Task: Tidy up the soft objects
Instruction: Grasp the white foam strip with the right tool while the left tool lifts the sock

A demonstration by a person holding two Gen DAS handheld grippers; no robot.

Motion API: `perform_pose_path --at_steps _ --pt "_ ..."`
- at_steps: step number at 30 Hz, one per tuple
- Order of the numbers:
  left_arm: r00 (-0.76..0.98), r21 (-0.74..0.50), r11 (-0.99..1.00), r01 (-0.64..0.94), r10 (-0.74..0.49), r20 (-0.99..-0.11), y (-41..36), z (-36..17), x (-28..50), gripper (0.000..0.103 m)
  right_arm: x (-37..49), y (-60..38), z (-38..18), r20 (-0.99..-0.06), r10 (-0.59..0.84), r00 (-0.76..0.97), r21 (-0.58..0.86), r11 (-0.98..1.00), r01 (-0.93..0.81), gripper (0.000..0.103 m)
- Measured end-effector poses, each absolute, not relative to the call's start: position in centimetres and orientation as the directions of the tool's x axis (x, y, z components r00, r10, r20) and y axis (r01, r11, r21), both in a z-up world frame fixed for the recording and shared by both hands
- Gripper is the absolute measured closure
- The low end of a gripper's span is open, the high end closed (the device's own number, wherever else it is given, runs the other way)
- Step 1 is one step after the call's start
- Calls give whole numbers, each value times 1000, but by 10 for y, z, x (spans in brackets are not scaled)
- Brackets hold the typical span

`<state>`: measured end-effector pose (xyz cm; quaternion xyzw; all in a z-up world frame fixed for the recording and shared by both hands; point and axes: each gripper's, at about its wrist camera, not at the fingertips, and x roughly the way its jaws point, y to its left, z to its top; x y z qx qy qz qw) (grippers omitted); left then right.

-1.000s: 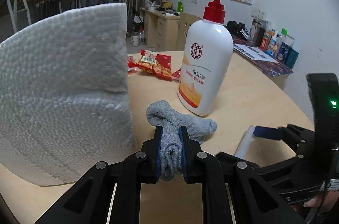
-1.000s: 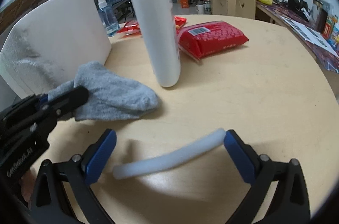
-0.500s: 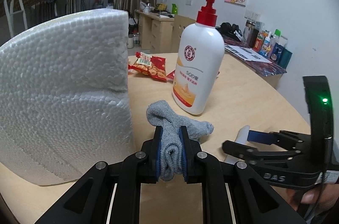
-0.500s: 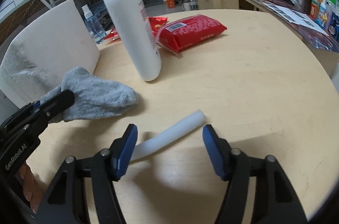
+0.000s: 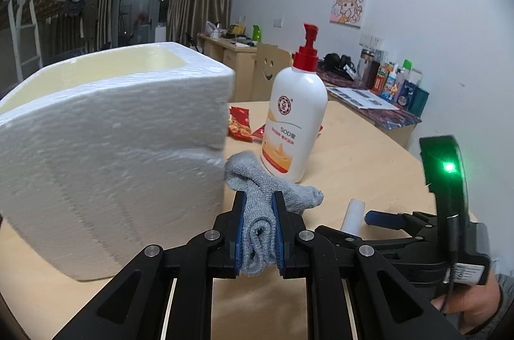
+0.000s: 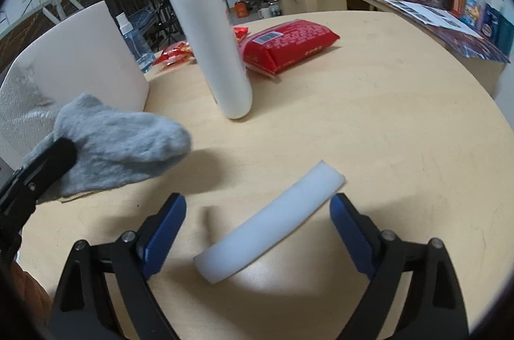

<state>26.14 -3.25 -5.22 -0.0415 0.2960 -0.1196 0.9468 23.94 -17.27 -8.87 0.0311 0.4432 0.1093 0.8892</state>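
My left gripper (image 5: pixel 259 205) is shut on a grey sock (image 5: pixel 273 182) and holds it raised above the table, right beside the white foam box (image 5: pixel 112 153). The sock also shows in the right wrist view (image 6: pixel 115 144), hanging off the table with its shadow below. My right gripper (image 6: pixel 257 211) is open, its blue pads on either side of a white foam strip (image 6: pixel 273 221) that lies on the table. The strip's end shows in the left wrist view (image 5: pixel 352 213) next to the right gripper (image 5: pixel 385 219).
A white pump bottle with a red cap (image 5: pixel 294 121) (image 6: pixel 212 34) stands just behind the sock. A red wipes pack (image 6: pixel 289 44) and snack bags (image 5: pixel 239 123) lie farther back on the round wooden table (image 6: pixel 401 131). A water bottle (image 6: pixel 135 41) stands behind the box.
My left gripper has lifted the sock off the table, and the open top of the foam box has come into view. My right gripper has moved closer around the foam strip.
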Motion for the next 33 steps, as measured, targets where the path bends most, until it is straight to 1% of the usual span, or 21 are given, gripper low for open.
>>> perform_pose_path --at_steps 3,7,9,11,12,13,14,15,17,19,20,21,22,23,24,25,29,32,33 --pt "799 -167 963 212 -269 -538 -22 -48 253 87 233 -170 -89 -785 193 589 131 980 -147 10" --pt "801 -187 953 238 -301 -517 -13 -43 240 87 230 -176 -87 -777 207 594 201 977 -78 10" --pt "813 -180 953 242 -301 -498 -9 -39 232 87 230 -173 -87 -783 188 593 191 980 -58 10" --pt "818 -182 952 247 -306 -488 -6 -37 229 87 229 -168 -87 -792 124 598 141 990 -18 17" --pt "820 -187 951 245 -306 -483 -3 -36 227 87 228 -164 -87 -795 84 601 103 995 -2 28" --pt "818 -191 950 247 -310 -485 -2 -36 226 87 227 -161 -87 -793 60 606 85 996 13 33" --pt "818 -192 950 247 -311 -484 -1 -36 226 87 226 -159 -86 -792 56 608 83 996 16 36" --pt "820 -194 949 247 -312 -480 -1 -35 225 87 225 -158 -86 -790 62 610 88 996 13 44" --pt "821 -193 949 250 -313 -478 1 -35 221 87 226 -158 -86 -791 44 610 79 996 30 49" --pt "825 -191 950 246 -309 -473 2 -35 218 87 227 -157 -87 -788 36 614 69 997 30 59" --pt "827 -189 951 246 -307 -470 2 -34 217 87 228 -156 -87 -787 32 616 61 998 27 60" --pt "830 -190 951 245 -307 -465 2 -33 216 87 228 -156 -86 -779 31 626 58 998 22 66" --pt "832 -190 951 244 -306 -463 3 -32 215 87 229 -157 -85 -766 37 641 54 998 8 77" --pt "834 -192 951 242 -305 -459 4 -32 214 87 231 -157 -85 -764 42 644 52 999 -3 80" --pt "835 -193 951 242 -305 -458 5 -32 214 87 233 -157 -85 -763 54 644 58 998 -15 81" --pt "835 -193 951 242 -305 -457 5 -32 213 87 235 -158 -84 -763 70 643 66 997 -30 88" --pt "840 -184 954 239 -298 -454 7 -31 209 87 241 -168 -85 -776 99 622 97 995 -38 89" --pt "841 -186 953 240 -300 -450 8 -29 209 87 236 -165 -83 -790 45 611 58 998 2 89" --pt "843 -184 953 242 -300 -446 8 -28 207 87 235 -165 -83 -791 36 611 54 998 10 87"
